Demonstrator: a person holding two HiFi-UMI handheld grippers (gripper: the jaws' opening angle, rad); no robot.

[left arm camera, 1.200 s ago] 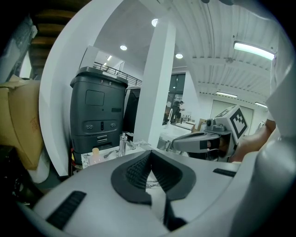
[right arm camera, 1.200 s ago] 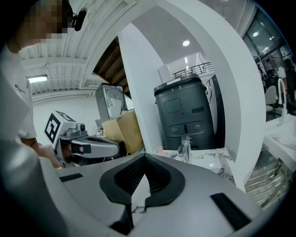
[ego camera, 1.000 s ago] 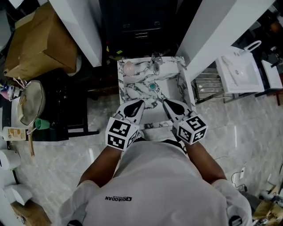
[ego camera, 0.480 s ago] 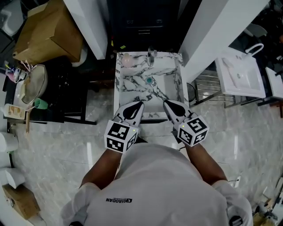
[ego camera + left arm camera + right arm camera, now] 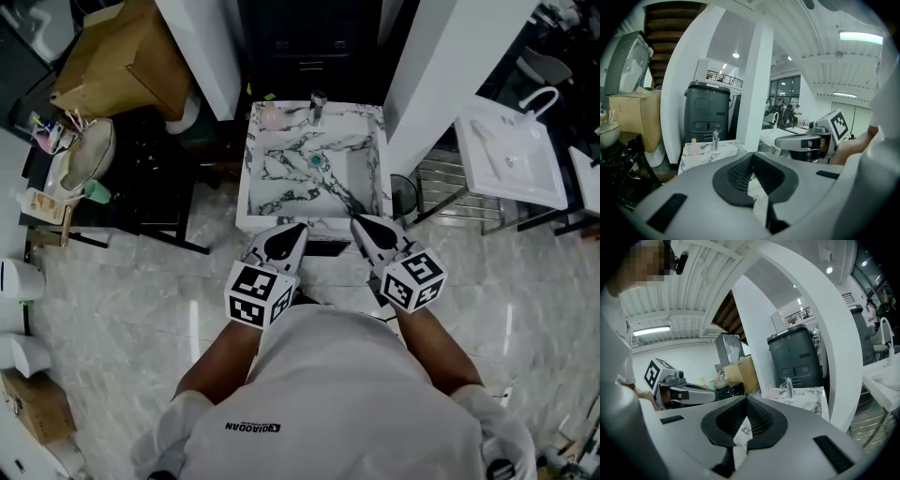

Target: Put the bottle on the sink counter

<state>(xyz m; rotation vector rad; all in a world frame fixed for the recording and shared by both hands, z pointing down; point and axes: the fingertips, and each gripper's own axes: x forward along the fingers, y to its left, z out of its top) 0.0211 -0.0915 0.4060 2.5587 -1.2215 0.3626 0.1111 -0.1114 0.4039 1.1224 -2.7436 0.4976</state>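
A small pale pink bottle [image 5: 271, 114] stands upright at the back left corner of the marble sink counter [image 5: 253, 178], beside the chrome faucet [image 5: 318, 101]. The left gripper view shows the bottle [image 5: 694, 146] far ahead on the counter. My left gripper [image 5: 289, 232] and right gripper [image 5: 362, 223] hover side by side at the sink's front edge, well short of the bottle. Both are shut with nothing between their pads. My left gripper [image 5: 751, 157] and right gripper [image 5: 746, 399] point roughly level toward the sink.
A dark grey bin [image 5: 309, 37] stands behind the sink between two white pillars. At the left are a cardboard box [image 5: 122, 56] and a black table [image 5: 141, 178] with a bowl [image 5: 80, 164]. A white washbasin [image 5: 511, 155] and a metal rack [image 5: 441, 192] stand to the right.
Both grippers have drawn back together from over the sink's front part to its front edge. The sink and bottle now lie farther ahead. The jaws stayed shut.
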